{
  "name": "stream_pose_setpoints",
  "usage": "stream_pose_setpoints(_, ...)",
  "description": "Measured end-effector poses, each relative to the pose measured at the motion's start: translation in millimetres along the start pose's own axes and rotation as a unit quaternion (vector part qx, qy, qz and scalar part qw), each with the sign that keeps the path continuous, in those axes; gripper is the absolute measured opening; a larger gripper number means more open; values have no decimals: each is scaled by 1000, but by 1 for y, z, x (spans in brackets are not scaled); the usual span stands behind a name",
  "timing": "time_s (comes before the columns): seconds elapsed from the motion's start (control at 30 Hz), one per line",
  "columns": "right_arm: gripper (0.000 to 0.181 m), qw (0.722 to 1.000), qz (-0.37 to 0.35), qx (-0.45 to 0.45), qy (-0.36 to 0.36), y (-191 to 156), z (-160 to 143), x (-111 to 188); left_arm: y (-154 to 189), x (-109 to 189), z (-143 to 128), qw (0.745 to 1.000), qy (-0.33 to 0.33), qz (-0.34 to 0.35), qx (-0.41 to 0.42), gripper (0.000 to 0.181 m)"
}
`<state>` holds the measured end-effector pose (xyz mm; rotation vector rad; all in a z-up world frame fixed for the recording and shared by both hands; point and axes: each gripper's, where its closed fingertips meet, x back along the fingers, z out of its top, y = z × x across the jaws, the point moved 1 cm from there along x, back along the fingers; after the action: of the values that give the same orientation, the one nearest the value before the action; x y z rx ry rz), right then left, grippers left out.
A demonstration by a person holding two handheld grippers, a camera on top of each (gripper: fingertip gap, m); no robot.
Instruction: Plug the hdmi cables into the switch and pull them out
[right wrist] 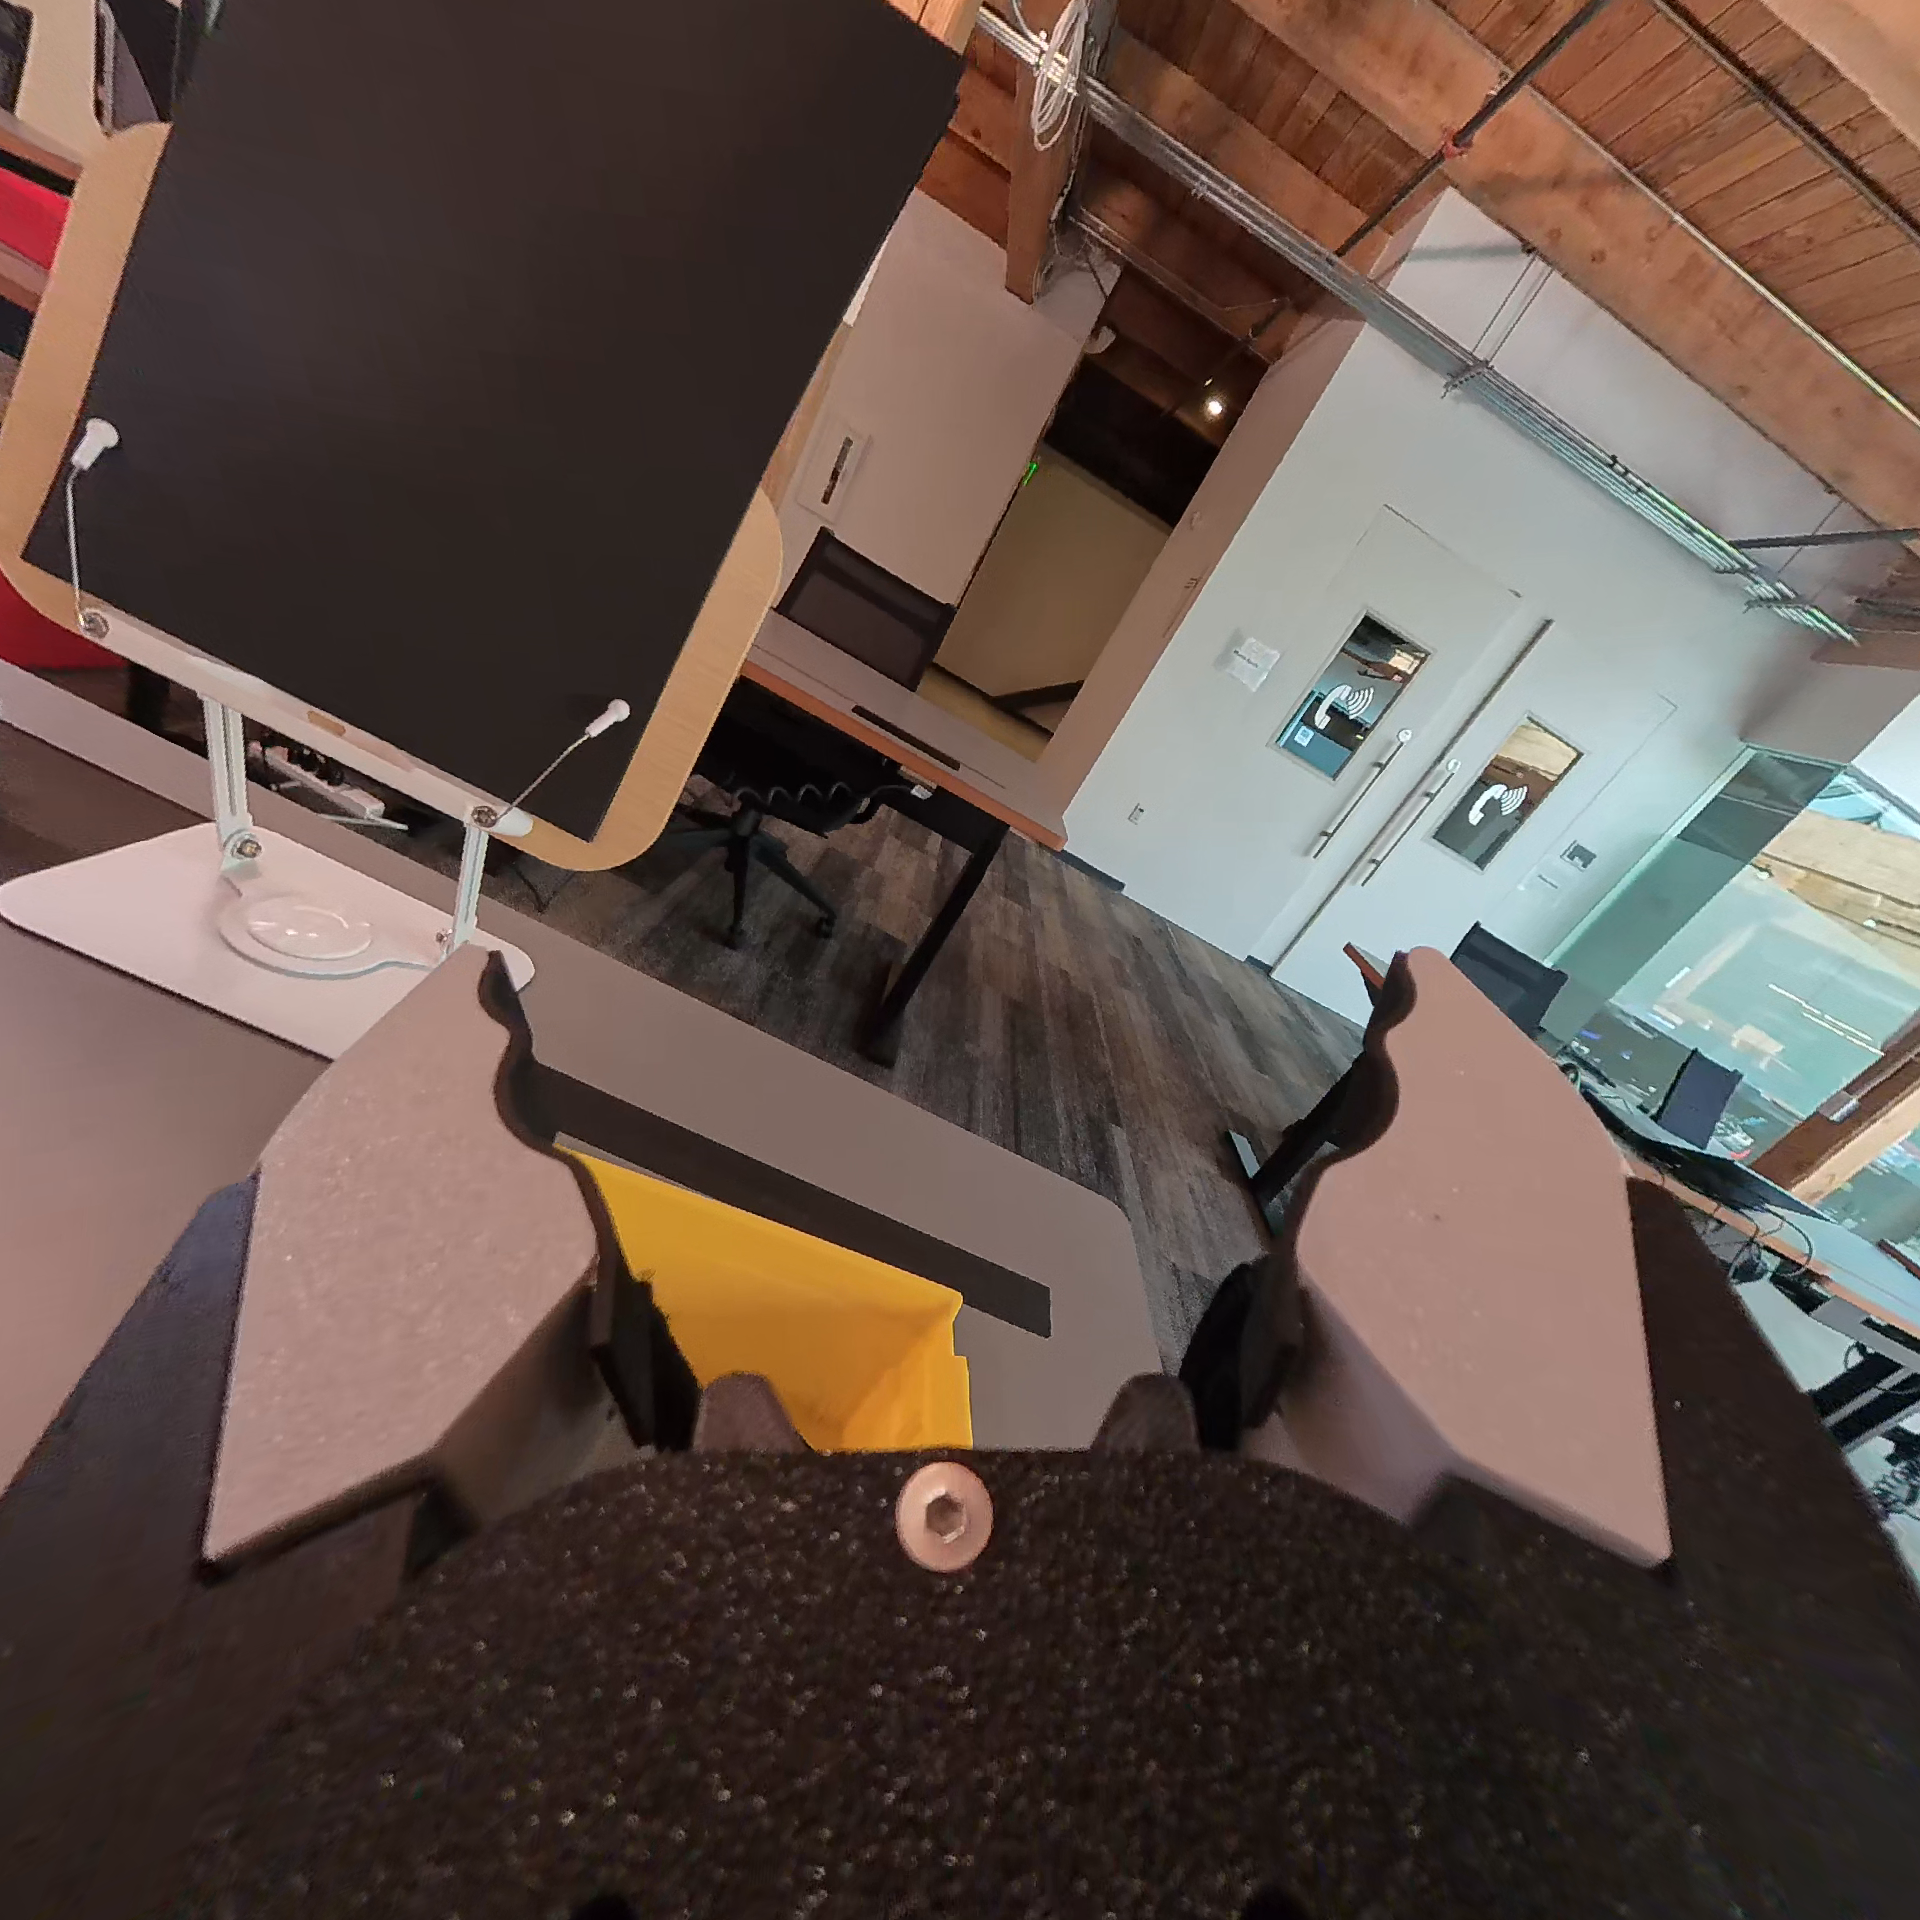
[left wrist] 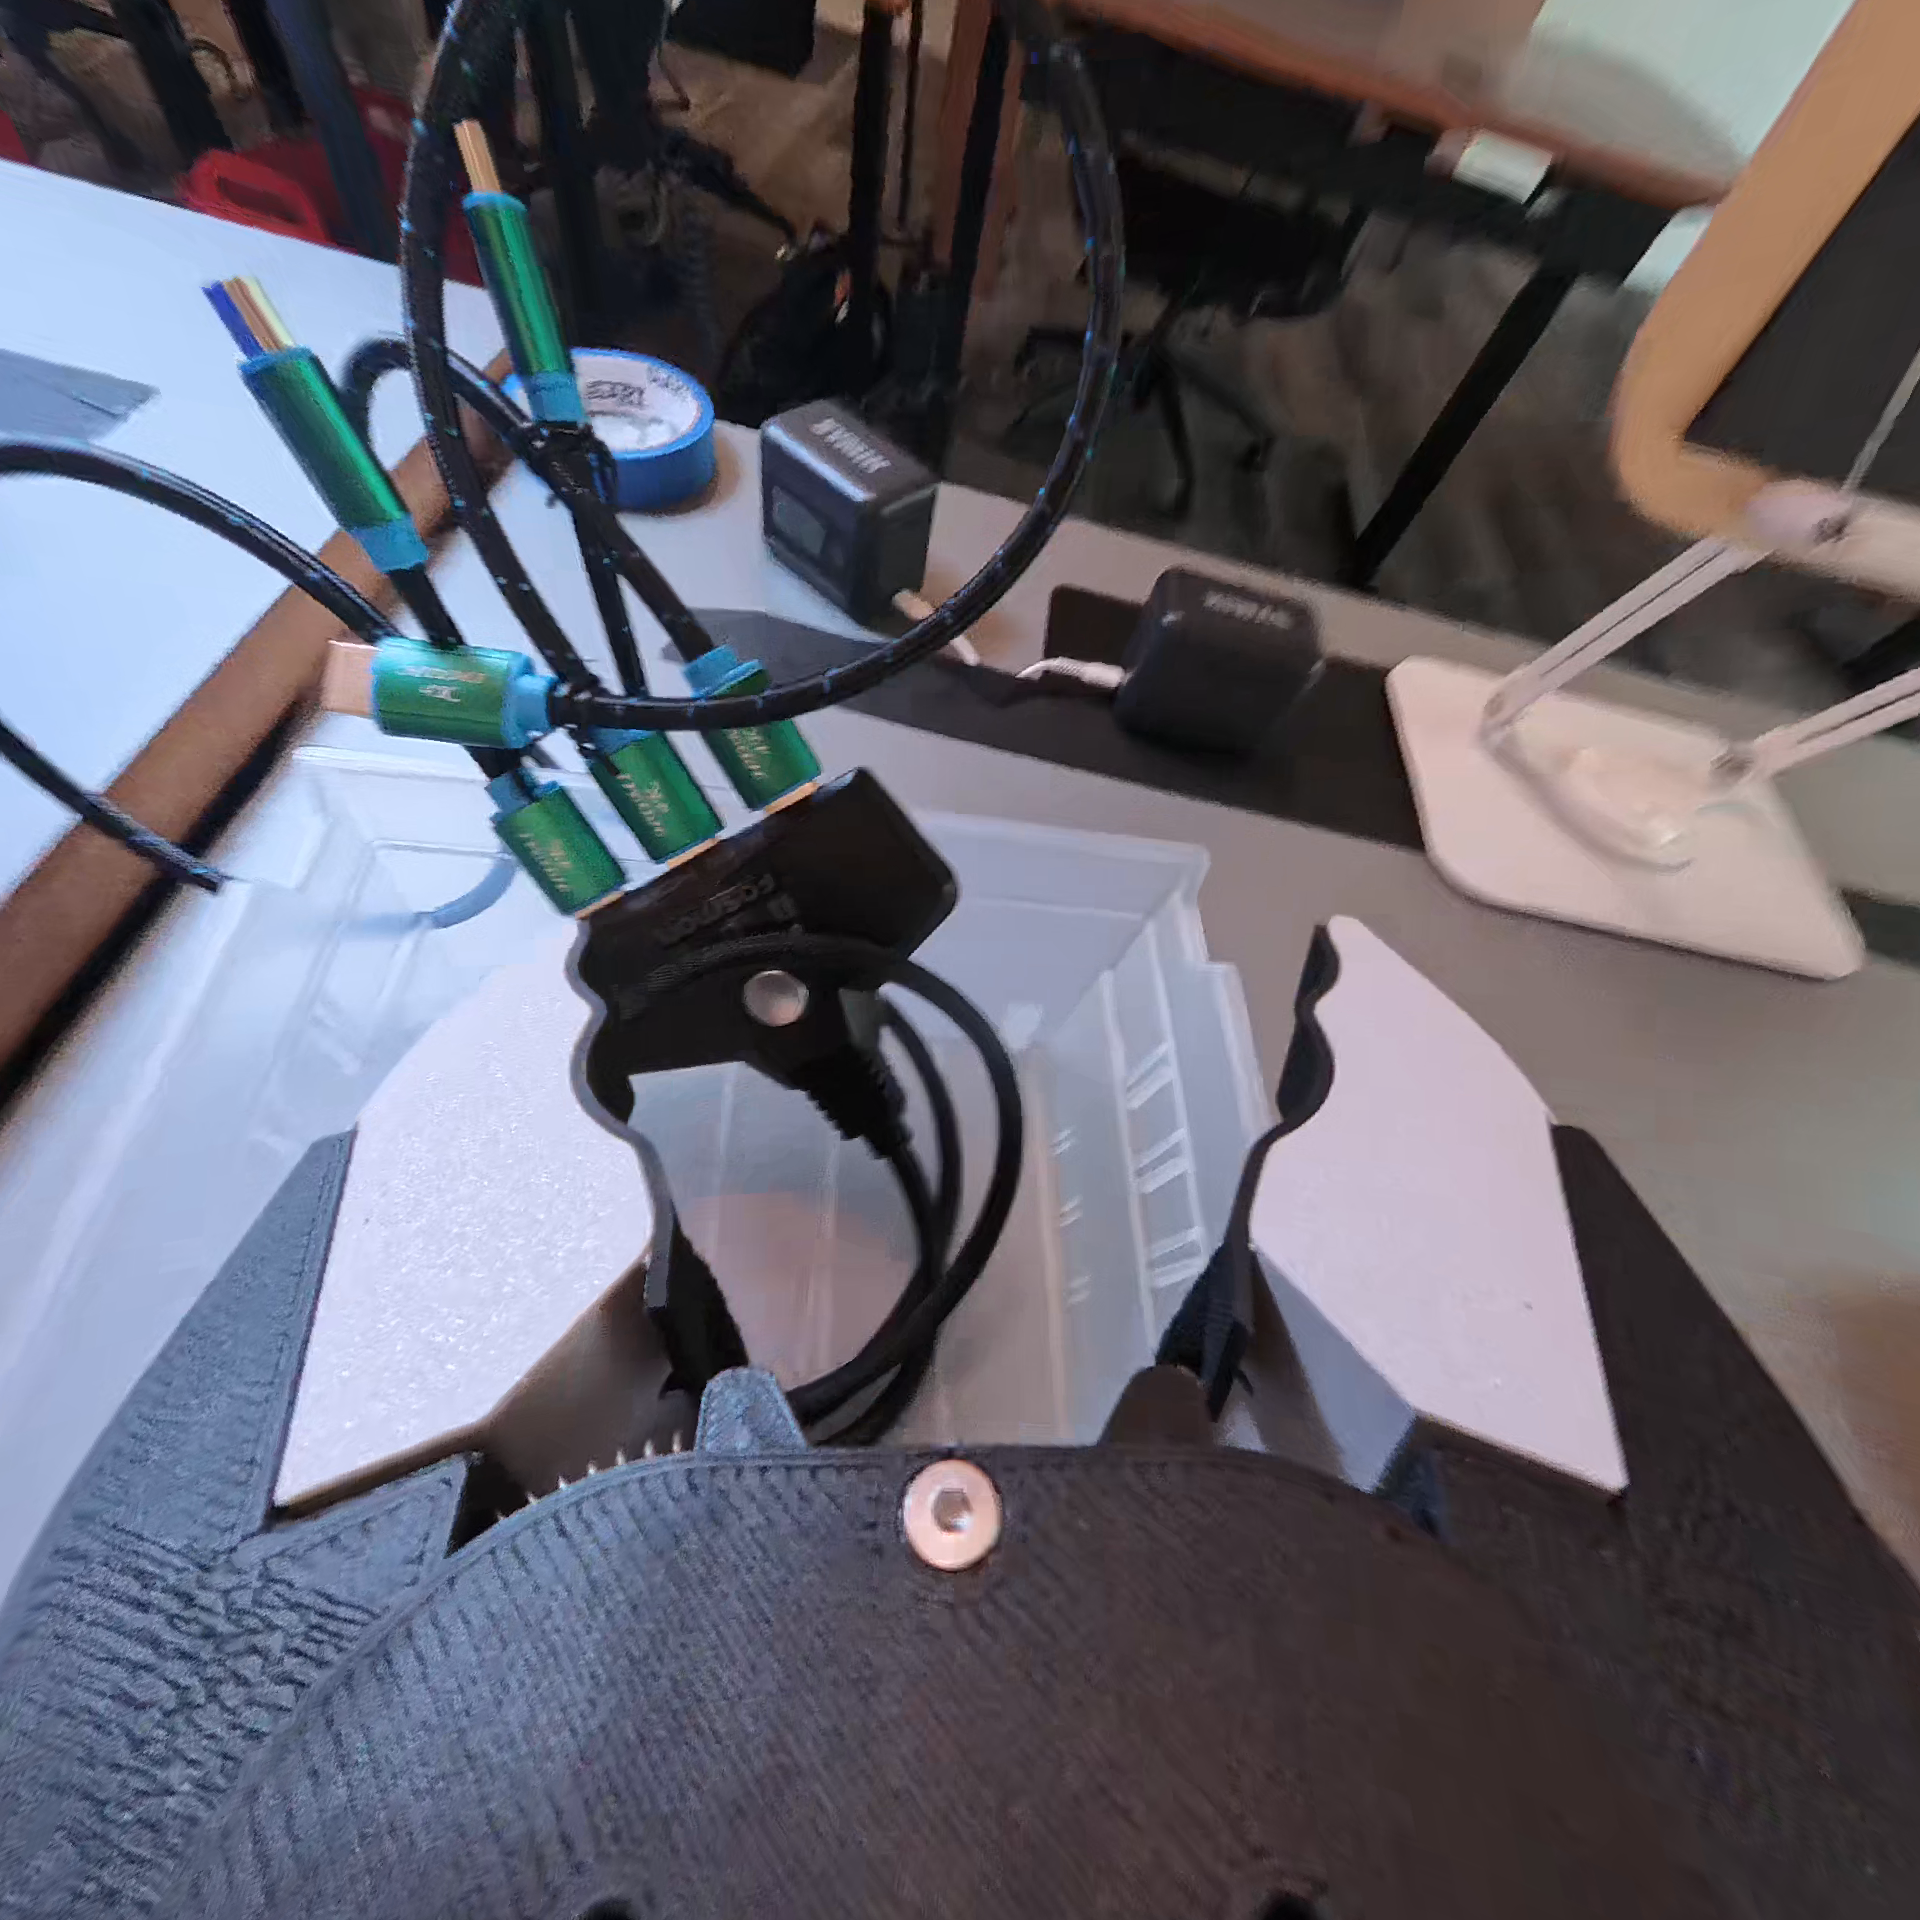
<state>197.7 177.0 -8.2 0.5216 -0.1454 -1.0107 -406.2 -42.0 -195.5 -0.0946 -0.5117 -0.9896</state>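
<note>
The left tool (left wrist: pixel 956 997) is wide open and grips nothing. The black switch (left wrist: pixel 769 925) sits just ahead of it, close to its left finger (left wrist: pixel 488 1174) and up off the worktop; what holds it up is hard to tell. Three green plugs (left wrist: pixel 655 805) are pushed into the far edge of the switch, side by side. Three more green plugs (left wrist: pixel 312 431) hang loose farther out, with their black cables (left wrist: pixel 1081 343) looping up and over. A thin black cord (left wrist: pixel 966 1164) curls from the near end of the switch down between the fingers. Under all this sits a clear bin (left wrist: pixel 1132 1049) on the grey worktop (left wrist: pixel 1558 1091). Past the switch lie a roll of blue tape (left wrist: pixel 649 426) and two small black boxes (left wrist: pixel 842 504). To the right stands a white stand (left wrist: pixel 1621 821). The picture is a bit blurry.

The right tool (right wrist: pixel 945 1049) is wide open too and holds nothing. It tilts up toward the room. Between its fingers shows a yellow thing (right wrist: pixel 821 1330) on the worktop, next to a black strip (right wrist: pixel 800 1205). Ahead to the left, a dark board (right wrist: pixel 468 395) with a pale wood edge rests on the stand. Farther off are a floor (right wrist: pixel 1060 1039) of grey and brown planks, a black chair (right wrist: pixel 790 790), long desks, white walls with doors (right wrist: pixel 1403 748) and a wood ceiling (right wrist: pixel 1558 156) with pipes.
</note>
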Motion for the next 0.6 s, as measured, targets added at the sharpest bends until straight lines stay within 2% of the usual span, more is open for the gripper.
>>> stream_pose_setpoints(0.13, 147, 1000, -7, -12, 5, 7, -2, 4, -18, -6, 11, 998, -24, 49, -37, 123)
stream_pose_setpoints(0.23, 147, 1000, -20, -16, 8, 15, -3, 10, -28, -26, 4, 996, -74, 42, -14, 129)
stream_pose_setpoints(0.3, 146, 999, -26, -22, 9, 21, -5, 12, -32, -37, 6, 997, -69, 25, 21, 130)
stream_pose_setpoints(0.4, 144, 999, -39, -33, 10, 30, -10, 16, -48, -48, 11, 996, -52, 37, 66, 129)
stream_pose_setpoints(0.6, 140, 998, -51, -41, 5, 38, -18, 16, -70, -70, -1, 992, -101, 66, 43, 125)
